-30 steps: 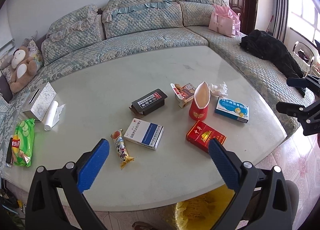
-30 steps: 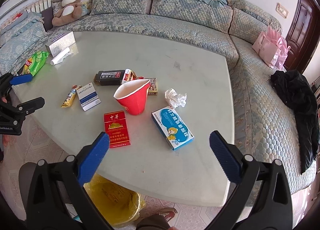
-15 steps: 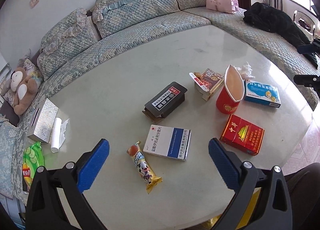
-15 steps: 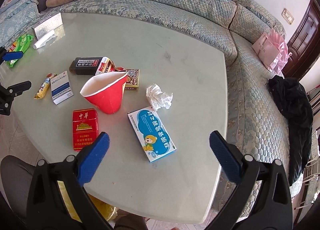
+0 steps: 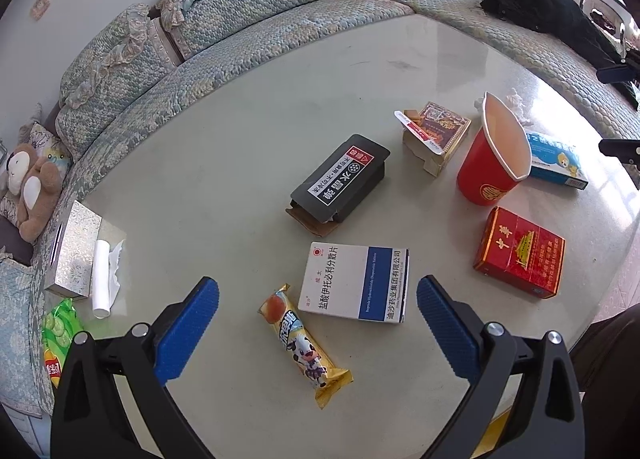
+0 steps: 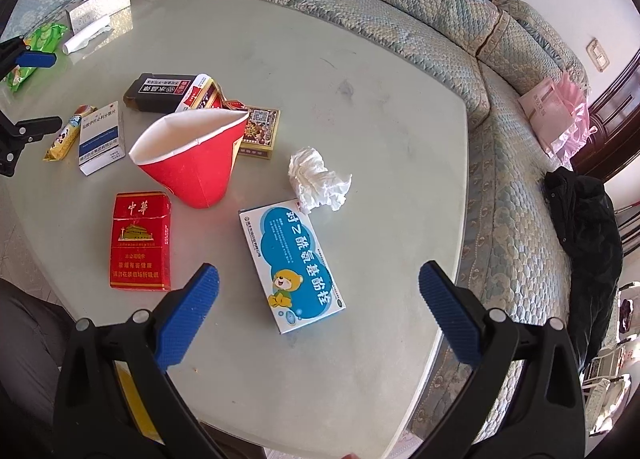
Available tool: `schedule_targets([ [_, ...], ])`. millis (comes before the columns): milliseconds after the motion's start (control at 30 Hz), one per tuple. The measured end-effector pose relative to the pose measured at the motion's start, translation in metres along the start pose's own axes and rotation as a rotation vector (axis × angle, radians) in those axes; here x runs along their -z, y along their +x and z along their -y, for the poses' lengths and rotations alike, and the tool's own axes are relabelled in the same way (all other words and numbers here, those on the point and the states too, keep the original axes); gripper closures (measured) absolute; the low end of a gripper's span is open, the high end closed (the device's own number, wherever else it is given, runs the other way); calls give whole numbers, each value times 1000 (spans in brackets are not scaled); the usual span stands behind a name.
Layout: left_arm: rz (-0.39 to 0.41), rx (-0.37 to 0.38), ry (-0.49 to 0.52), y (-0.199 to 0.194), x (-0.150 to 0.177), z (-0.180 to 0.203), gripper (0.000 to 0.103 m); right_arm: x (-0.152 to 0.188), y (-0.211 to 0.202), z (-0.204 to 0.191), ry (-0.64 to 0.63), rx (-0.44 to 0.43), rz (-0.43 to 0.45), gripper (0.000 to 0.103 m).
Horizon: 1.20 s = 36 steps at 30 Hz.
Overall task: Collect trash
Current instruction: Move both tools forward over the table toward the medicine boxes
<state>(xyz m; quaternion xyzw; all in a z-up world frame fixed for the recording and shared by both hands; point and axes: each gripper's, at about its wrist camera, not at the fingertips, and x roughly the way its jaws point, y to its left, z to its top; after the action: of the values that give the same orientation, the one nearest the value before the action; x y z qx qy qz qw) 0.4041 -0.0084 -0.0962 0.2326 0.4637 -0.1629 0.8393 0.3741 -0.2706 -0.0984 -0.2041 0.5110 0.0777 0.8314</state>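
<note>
- Left tongs [image 5: 318, 319] spread wide and grasping nothing, above the yellow snack wrapper [image 5: 304, 347] and white-and-blue medicine box [image 5: 356, 283] on the bench [image 5: 240, 131]
- Right tongs [image 6: 319, 315] likewise released, above the blue bear box [image 6: 292, 263], which lies beside the crumpled tissue [image 6: 318, 177]
- Squashed red paper cup [image 6: 192, 159] stands near the red cigarette pack [image 6: 140, 241]

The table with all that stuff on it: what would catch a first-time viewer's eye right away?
Probably the squashed red paper cup, standing amid the litter on the pale table. Next, two bright boxes: the red cigarette pack near the front edge and the blue medicine box with a cartoon bear, a crumpled tissue just behind it. Closest of all, each open claw, right and left, hovers with blue pads spread wide.
</note>
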Motion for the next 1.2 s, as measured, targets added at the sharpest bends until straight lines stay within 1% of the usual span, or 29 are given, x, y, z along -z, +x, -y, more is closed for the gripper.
schedule_targets([
  [100,-25,31,0,9,-2,-4,6,-1,10,1,-12,3,-21,5],
  [267,-82,41,34,31,-6,-8,6,-2,30,0,-23,1,-65,5],
  [500,-152,119,98,58,-7,7,6,-3,59,2,-20,-19,-128,5],
  [600,-182,152,106,70,-8,11,6,-5,69,0,-21,-21,-146,5],
  [733,-225,164,122,85,-11,17,6,-7,77,-4,-35,-27,-159,5],
  [833,-244,171,128,94,-13,20,6,-10,82,-7,-44,-32,-171,5],
  [967,-262,183,121,105,-16,22,6,-13,93,-7,-58,-28,-191,5],
  [1000,-266,175,122,108,-16,24,6,-14,96,-7,-55,-27,-194,5],
  [1100,-269,157,135,113,-18,27,6,-16,103,-5,-41,-41,-203,5],
  [1200,-273,167,123,114,-19,26,6,-18,110,-3,-42,-60,-212,5],
])
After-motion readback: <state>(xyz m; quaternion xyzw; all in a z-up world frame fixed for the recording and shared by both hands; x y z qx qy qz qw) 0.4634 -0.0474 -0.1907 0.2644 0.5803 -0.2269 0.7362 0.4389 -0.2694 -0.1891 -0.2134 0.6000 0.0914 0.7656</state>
